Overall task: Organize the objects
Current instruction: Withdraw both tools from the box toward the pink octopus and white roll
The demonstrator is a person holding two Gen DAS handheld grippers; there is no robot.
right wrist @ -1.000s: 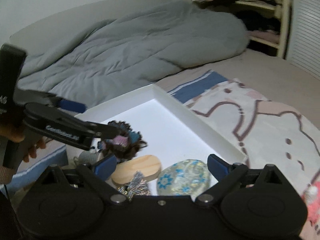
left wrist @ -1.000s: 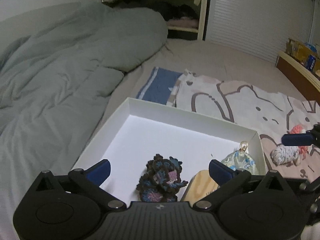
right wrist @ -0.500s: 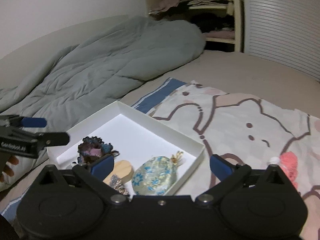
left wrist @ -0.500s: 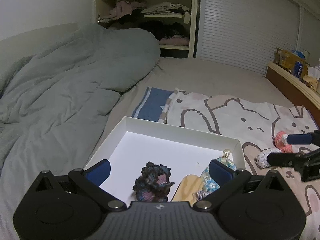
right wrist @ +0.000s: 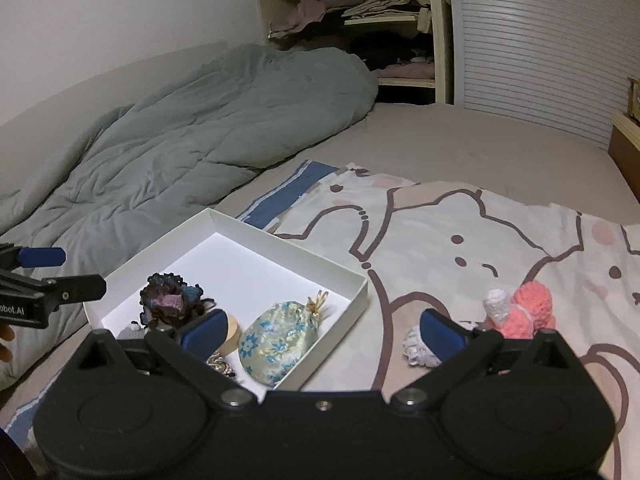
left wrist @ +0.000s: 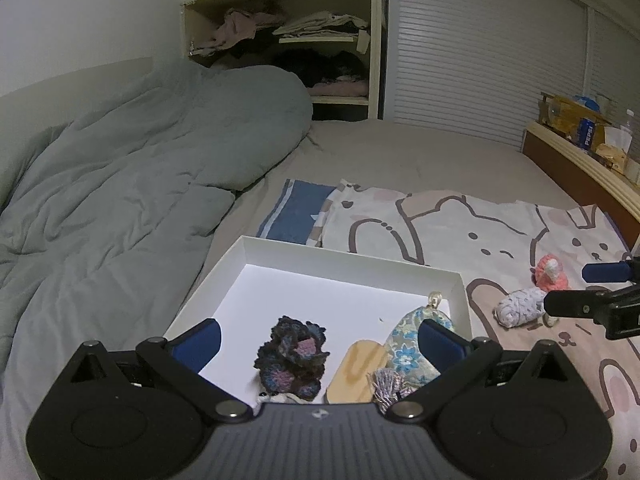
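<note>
Left gripper (left wrist: 318, 338) is hovering level over the near end of the white box (left wrist: 352, 258), fingers spread wide and holding nothing; the dark crocheted flower (left wrist: 292, 354) is lying between them. Right gripper (right wrist: 322, 330) is hanging over the cartoon-print cloth (right wrist: 460, 240), fingers likewise apart and empty. The floral pouch (right wrist: 278, 338) is sitting inside its left finger, and the pink pom-pom (right wrist: 528, 310) just beyond its right fingertip.

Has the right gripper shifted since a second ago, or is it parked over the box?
Yes. The right gripper has backed away and swung right: the white box now sits at its left finger, with the pink knitted toy newly beside its right finger.
</note>
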